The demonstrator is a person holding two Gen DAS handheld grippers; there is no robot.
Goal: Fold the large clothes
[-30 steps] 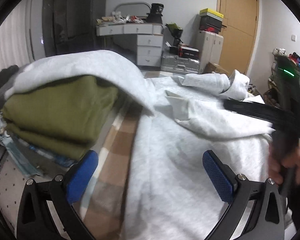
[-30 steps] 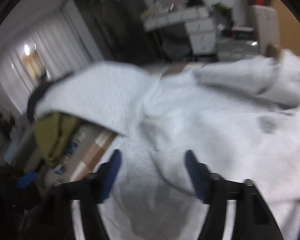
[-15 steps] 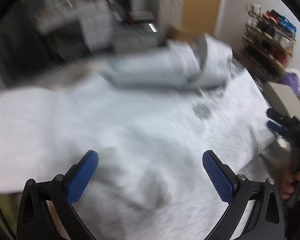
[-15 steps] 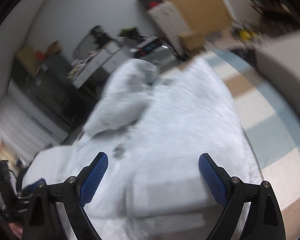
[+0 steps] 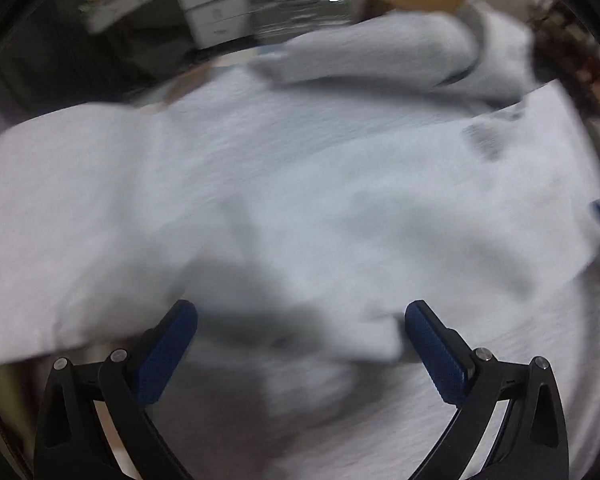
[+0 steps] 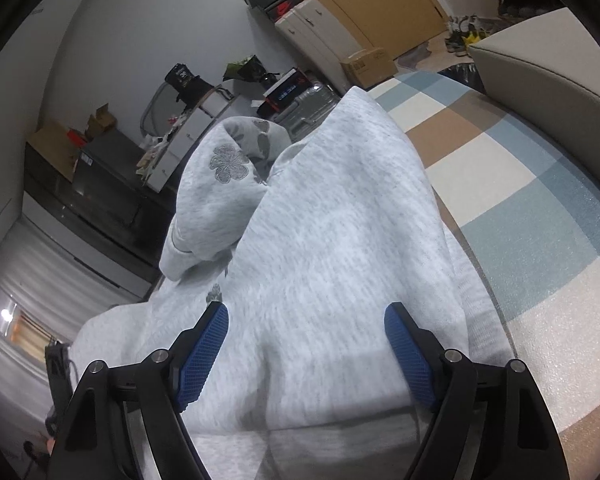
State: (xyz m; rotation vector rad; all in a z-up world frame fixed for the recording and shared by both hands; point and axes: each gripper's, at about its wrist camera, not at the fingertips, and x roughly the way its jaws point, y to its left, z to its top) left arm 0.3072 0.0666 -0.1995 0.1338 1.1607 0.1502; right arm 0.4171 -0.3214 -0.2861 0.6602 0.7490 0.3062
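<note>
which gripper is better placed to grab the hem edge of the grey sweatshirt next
Right, probably. The right gripper straddles the grey sweatshirt just above its folded hem edge, jaws closing, nothing pinched yet. The left gripper hangs open over the blurred mid-body, with no edge between its pads.

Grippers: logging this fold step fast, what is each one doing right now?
Left gripper: open, fingers apart above the grey sweatshirt, holding nothing.
Right gripper: closing, fingers still wide over the sweatshirt's hem, not gripping it.
</note>
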